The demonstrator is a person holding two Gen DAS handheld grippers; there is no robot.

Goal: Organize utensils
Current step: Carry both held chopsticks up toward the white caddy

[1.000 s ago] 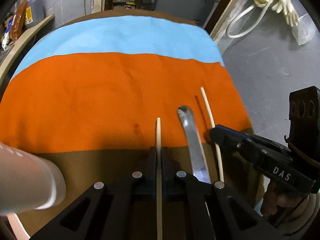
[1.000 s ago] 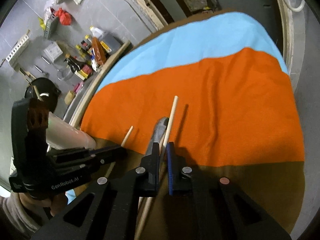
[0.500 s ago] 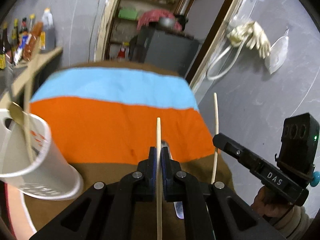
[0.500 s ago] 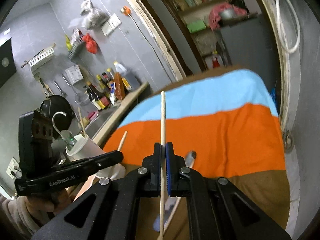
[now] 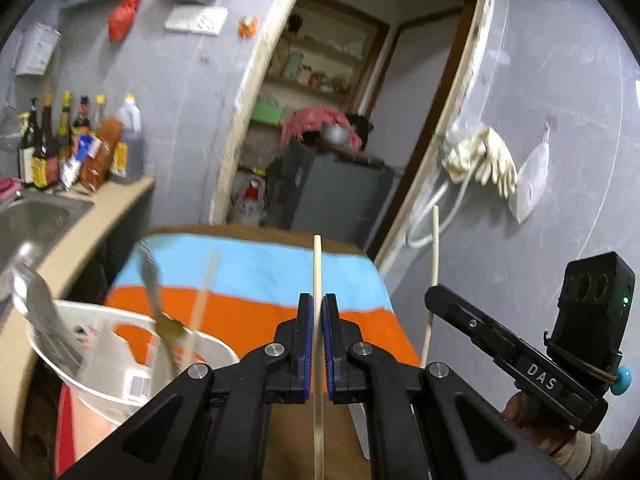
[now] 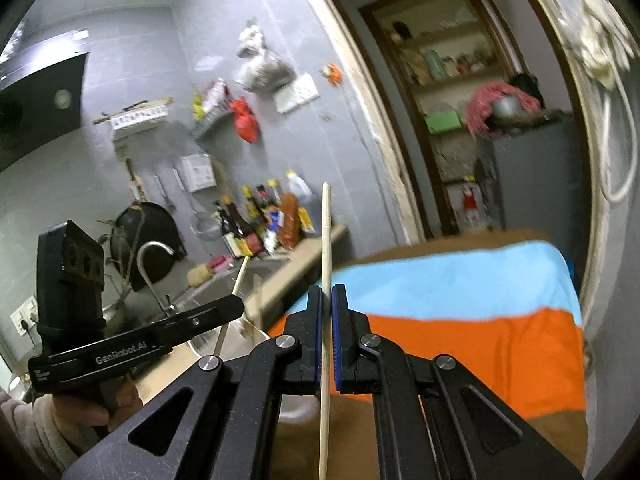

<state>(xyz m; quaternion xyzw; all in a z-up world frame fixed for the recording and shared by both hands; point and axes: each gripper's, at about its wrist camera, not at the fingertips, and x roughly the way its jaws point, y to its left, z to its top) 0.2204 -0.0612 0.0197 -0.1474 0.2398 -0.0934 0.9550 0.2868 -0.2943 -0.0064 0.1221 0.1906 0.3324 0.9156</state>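
Observation:
My left gripper (image 5: 316, 304) is shut on a wooden chopstick (image 5: 317, 264), held upright above the table. My right gripper (image 6: 328, 296) is shut on a second wooden chopstick (image 6: 327, 232), also lifted; it shows in the left wrist view (image 5: 434, 264) at the right. A white plastic cup (image 5: 120, 364) at the lower left holds a fork (image 5: 40, 312), a spoon (image 5: 154, 300) and a chopstick (image 5: 202, 300). A metal knife (image 5: 360, 428) lies on the cloth under my left gripper, mostly hidden.
The table carries a brown, orange and blue cloth (image 5: 248, 304). A counter with a sink (image 5: 36, 216) and sauce bottles (image 5: 80, 144) runs along the left. A doorway (image 5: 340, 120) with a dark cabinet lies beyond the table's far end.
Both grippers have risen from the cloth and tilted up, each carrying its chopstick. The cup with utensils has come into the left wrist view.

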